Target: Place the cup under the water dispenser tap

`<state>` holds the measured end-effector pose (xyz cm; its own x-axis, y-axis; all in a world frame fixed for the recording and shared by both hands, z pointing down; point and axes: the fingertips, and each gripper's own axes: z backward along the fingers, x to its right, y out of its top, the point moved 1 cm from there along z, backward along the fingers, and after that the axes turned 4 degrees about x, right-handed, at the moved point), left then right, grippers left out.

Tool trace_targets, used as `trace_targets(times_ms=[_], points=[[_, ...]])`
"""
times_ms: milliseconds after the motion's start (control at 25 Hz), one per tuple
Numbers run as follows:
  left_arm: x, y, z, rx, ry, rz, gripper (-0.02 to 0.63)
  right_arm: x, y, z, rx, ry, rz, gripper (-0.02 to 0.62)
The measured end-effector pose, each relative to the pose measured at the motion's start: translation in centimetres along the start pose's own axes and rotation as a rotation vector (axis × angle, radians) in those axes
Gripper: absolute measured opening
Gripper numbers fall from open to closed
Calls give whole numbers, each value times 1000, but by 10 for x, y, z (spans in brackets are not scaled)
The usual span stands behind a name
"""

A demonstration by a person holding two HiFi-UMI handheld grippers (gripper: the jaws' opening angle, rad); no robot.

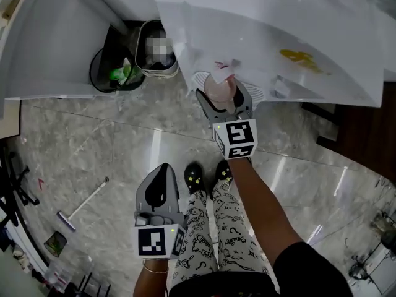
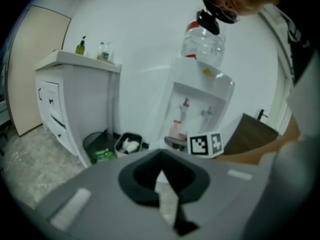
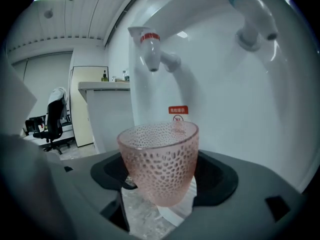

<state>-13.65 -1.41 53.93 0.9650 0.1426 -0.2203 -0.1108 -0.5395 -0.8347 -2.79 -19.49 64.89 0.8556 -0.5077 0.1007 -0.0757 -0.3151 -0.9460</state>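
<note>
A pink dimpled glass cup (image 3: 159, 149) stands upright between the jaws of my right gripper (image 3: 163, 180), which is shut on it. A red-capped tap (image 3: 151, 48) hangs just above the cup's rim, and a blue-capped tap (image 3: 248, 8) sits further right. In the head view the cup (image 1: 219, 86) is at the white water dispenser (image 1: 278, 36), over its round drip tray (image 1: 201, 79), with my right gripper (image 1: 224, 104) behind it. My left gripper (image 1: 161, 169) hangs low near the person's legs, shut and holding nothing. In its own view my left gripper (image 2: 161, 156) faces the dispenser (image 2: 200, 104).
A black round bin (image 1: 114, 70) and a smaller bin (image 1: 158, 57) with rubbish stand left of the dispenser, beside a white cabinet (image 1: 55, 42). A dark wooden piece of furniture (image 1: 359, 129) is on the right. A stick-like tool (image 1: 80, 206) lies on the marble floor.
</note>
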Motion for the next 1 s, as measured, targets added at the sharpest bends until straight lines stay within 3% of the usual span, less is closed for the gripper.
trace_targets(times_ms=[360, 520, 640, 1000], points=[[-5, 4, -9, -23, -28, 21, 2, 5, -7, -15, 26, -95, -8, 365], [-4, 5, -7, -28, -22, 91, 2, 2, -9, -15, 13, -46, -51, 365], [-3, 7, -4, -24, -25, 148, 2, 6, -26, -14, -69, -32, -68, 368], [-8, 7, 7, -20, 3, 160, 2, -3, -32, 10, -96, 6, -82, 371]])
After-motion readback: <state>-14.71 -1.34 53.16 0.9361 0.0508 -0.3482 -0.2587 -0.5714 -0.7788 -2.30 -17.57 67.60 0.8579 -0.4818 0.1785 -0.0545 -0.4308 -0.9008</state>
